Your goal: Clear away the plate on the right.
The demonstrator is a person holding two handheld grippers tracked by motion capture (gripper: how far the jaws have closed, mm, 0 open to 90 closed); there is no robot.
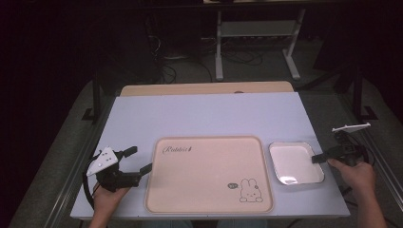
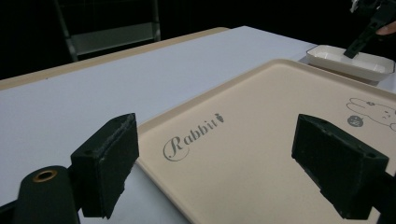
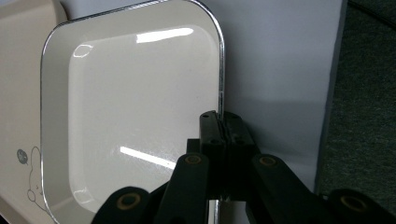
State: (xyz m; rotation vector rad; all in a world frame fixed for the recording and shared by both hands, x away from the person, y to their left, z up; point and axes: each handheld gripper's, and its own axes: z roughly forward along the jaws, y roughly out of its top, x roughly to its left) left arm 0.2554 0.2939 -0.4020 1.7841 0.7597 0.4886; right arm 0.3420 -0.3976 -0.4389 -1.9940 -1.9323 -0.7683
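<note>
Black jaws of the right gripper (image 3: pixel 219 122) are pinched together on the near rim of the white dish (image 3: pixel 140 116), one pad inside the rim and one outside. That dish sits on the table (image 1: pixel 209 114) just right of the beige tray (image 1: pixel 209 173), close to it; whether they touch I cannot tell.

Risk: the hold is on a thin, glossy edge at 1 side only, so I judge a lift could let the dish tilt, slip out, or knock the tray.

At the tray's left edge, the left gripper (image 1: pixel 138 161) has its 2 jaws wide apart, holding nothing.

From the left gripper view comes the "Rabbit" lettering (image 2: pixel 191 137) up close; the right gripper view alone settles the pinch on the rim.
</note>
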